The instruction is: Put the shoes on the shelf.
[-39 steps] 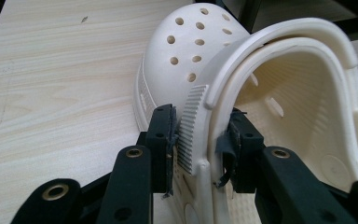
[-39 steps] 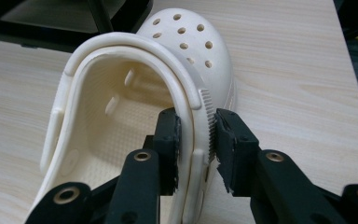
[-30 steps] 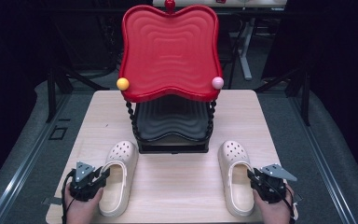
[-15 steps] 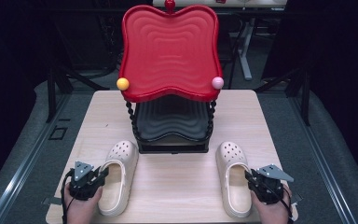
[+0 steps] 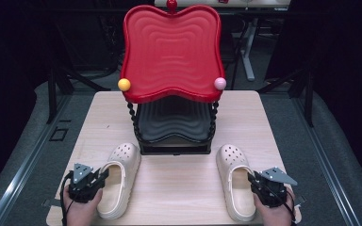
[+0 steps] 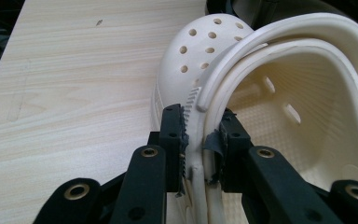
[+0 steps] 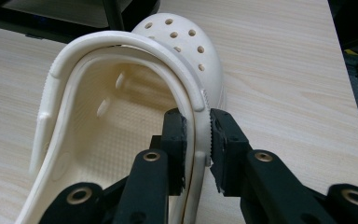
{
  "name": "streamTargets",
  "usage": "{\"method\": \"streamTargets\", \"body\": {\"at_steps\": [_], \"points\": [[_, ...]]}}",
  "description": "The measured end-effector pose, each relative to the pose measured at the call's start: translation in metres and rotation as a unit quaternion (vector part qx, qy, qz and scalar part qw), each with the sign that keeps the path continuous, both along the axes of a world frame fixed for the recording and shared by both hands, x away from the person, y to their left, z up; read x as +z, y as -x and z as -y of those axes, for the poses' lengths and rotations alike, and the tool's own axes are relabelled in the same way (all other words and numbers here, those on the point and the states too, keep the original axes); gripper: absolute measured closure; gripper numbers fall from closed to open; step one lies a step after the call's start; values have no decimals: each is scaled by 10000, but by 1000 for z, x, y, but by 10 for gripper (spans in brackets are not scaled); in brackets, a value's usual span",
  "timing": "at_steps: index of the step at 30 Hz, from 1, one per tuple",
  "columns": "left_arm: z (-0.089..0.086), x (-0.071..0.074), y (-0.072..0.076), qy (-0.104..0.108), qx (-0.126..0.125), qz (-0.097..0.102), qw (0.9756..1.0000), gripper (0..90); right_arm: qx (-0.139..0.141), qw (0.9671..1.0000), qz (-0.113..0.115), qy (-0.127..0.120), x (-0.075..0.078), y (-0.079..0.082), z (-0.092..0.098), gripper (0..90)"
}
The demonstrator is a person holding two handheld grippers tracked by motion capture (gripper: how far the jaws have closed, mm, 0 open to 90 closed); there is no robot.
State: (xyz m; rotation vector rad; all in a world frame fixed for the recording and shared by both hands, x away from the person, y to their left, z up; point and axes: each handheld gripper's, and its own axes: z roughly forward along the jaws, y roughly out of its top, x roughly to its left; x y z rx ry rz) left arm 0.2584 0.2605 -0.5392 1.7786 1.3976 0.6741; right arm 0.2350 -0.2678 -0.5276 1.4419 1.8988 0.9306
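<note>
Each cream clog, left clog [image 5: 118, 180] and right clog [image 5: 234, 184], lies toe-up in the lower frame, its outer wall clamped by the left gripper [image 6: 196, 136] and right gripper [image 7: 197, 135], below the rack [image 5: 172, 136].

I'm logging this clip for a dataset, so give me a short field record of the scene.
left tool: shut on left clog, at its outer side wall
right tool: shut on right clog, at its outer side wall
clogs: cream, flat on table, toes toward rack
rack: red top tray, black lower tray, no shoes on it
</note>
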Motion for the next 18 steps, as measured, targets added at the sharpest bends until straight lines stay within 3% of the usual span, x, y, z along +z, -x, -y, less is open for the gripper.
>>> {"method": "streamTargets", "body": {"at_steps": [6,9,15,18], "points": [[2,-5,4,31,-23,-34,10000,719,-105,9998,27,-155,-3,2,0,737],[-1,-4,6,243,-35,-98,9997,668,-172,9995,57,-265,-5,4,1,723],[-8,-3,11,370,76,-96,9992,609,-181,9991,-1,-381,-7,4,4,687],[-6,-3,12,358,4,-112,9993,652,-193,9990,-90,-396,-9,3,4,691]]}}
